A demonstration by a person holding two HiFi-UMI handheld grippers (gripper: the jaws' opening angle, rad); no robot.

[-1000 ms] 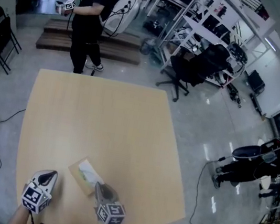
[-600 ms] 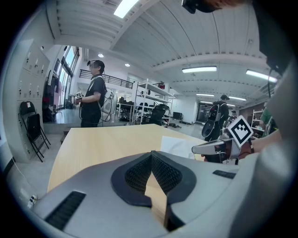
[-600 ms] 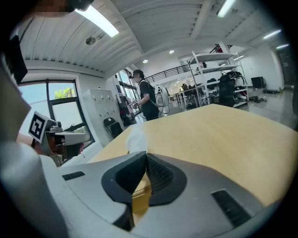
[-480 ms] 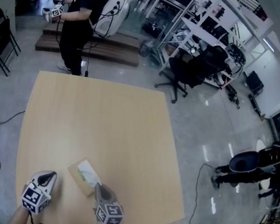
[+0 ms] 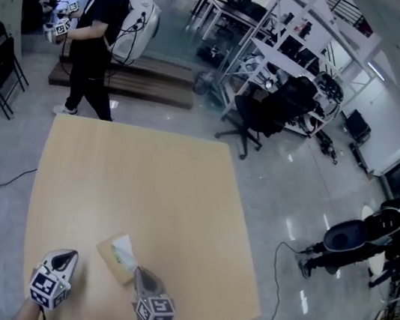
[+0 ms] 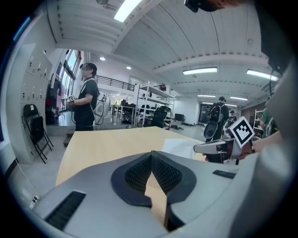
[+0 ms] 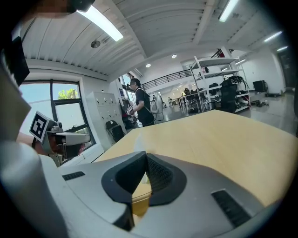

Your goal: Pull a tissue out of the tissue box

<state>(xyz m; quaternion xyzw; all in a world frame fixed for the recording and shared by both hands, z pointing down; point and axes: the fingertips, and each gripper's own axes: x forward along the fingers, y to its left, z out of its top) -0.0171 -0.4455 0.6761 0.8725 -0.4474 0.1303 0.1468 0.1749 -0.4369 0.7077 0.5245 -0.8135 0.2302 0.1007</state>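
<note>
Box (image 5: 117, 257) lay by the near edge of the surface (image 5: 144, 176), between the two tools, its long axis slanting toward the right tool (image 5: 139, 271). Tissue (image 5: 123, 245) stood out of its top. Right tool was clenched at the box's near end, apparently pinching the tissue's edge. Left tool (image 5: 74, 254) was clenched on nothing, just left of the box. The right tool was nearer; the pull likely goes up, clear of the box.

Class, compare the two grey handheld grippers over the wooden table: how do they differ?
The left gripper hangs over bare wooden table, clear of the tan tissue box; the right gripper reaches that box's near edge. The left gripper is nearer the table's left edge, the right gripper nearer its middle. Both are shut.
</note>
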